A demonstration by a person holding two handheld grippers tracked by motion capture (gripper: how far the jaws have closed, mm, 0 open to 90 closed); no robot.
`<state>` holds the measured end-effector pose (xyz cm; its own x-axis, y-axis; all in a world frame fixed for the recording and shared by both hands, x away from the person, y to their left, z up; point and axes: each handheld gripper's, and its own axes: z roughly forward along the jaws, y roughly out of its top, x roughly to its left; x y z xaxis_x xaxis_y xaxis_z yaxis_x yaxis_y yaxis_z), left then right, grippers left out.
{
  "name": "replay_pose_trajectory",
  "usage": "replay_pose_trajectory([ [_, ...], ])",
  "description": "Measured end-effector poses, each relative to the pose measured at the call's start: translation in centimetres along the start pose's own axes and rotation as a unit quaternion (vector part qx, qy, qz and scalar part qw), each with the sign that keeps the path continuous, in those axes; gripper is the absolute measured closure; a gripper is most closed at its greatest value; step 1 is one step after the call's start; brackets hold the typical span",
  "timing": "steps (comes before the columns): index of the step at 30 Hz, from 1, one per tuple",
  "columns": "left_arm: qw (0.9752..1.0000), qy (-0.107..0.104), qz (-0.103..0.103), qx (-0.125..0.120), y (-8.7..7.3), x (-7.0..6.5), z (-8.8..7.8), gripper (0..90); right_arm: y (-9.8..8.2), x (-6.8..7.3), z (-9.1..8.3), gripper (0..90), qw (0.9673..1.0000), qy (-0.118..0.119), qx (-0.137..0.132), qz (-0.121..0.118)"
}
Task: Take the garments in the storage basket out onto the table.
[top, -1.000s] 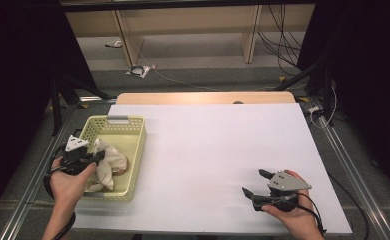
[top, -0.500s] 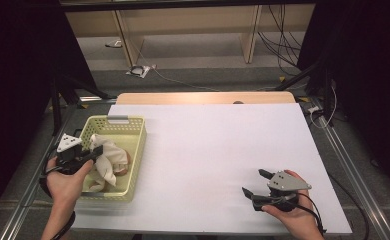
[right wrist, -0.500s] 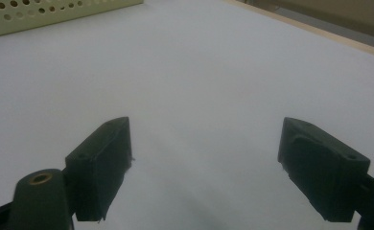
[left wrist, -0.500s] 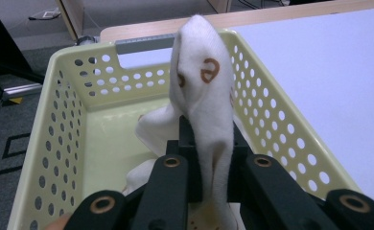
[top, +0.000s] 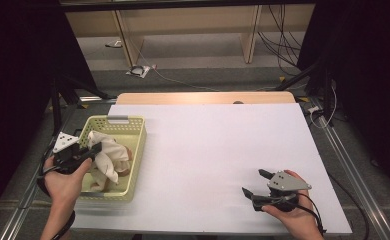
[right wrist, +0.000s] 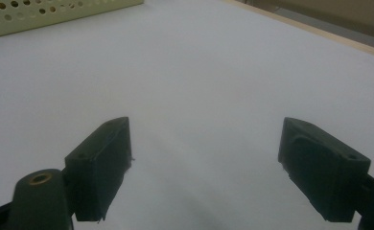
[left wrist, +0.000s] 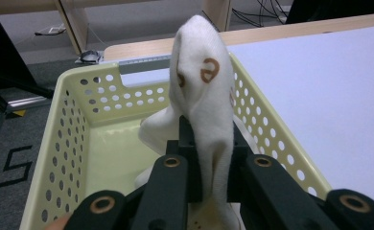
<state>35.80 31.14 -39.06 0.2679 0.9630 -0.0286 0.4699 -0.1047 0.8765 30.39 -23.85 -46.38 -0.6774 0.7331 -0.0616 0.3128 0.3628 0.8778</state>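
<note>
A white sock (left wrist: 202,91) with brown ring marks stands up between the jaws of my left gripper (left wrist: 208,143), which is shut on its lower part. In the high view this left gripper (top: 94,150) is over the left side of a pale yellow perforated basket (top: 135,150), and the sock (top: 109,156) drapes down into it. Another white piece and something tan lie under it in the basket (left wrist: 70,139). My right gripper (top: 252,186) rests near the table's front right with its jaws wide apart. Nothing but white tabletop is between them in the right gripper view (right wrist: 204,163).
The white table (top: 218,140) has a wooden strip along its far edge. The basket's corner (right wrist: 55,12) is at the top left of the right gripper view. Cables and shelf legs are on the floor beyond the table.
My left gripper has shifted slightly left, toward the basket's left wall, drawing the sock with it. The right gripper has stayed put.
</note>
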Motion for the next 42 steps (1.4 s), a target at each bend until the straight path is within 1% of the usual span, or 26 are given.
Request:
replay_pose_trajectory([
  [6, 0.9999, -0.003, -0.002, -0.011, 0.2, -0.1, -0.2, 83.4, 0.0, 0.0, 0.0, 19.7, 1.0000, 0.000, 0.000, 0.000],
  [15, 0.9997, 0.000, -0.002, -0.026, 0.5, -0.2, -0.6, 83.5, 0.0, 0.0, 0.0, 19.7, 1.0000, -0.001, -0.001, 0.000],
  [19, 0.9995, 0.000, -0.006, -0.033, 0.6, -0.3, -0.8, 83.5, 0.0, 0.0, 0.0, 19.6, 1.0000, -0.001, -0.001, 0.000],
  [22, 0.9993, 0.000, -0.004, -0.036, 0.7, -0.3, -0.9, 83.4, 0.0, 0.0, 0.0, 19.6, 1.0000, -0.001, -0.001, 0.000],
  [42, 0.9983, 0.001, -0.007, -0.058, 1.2, -0.4, -1.7, 83.4, 0.0, 0.0, 0.0, 19.5, 1.0000, -0.001, -0.001, 0.000],
])
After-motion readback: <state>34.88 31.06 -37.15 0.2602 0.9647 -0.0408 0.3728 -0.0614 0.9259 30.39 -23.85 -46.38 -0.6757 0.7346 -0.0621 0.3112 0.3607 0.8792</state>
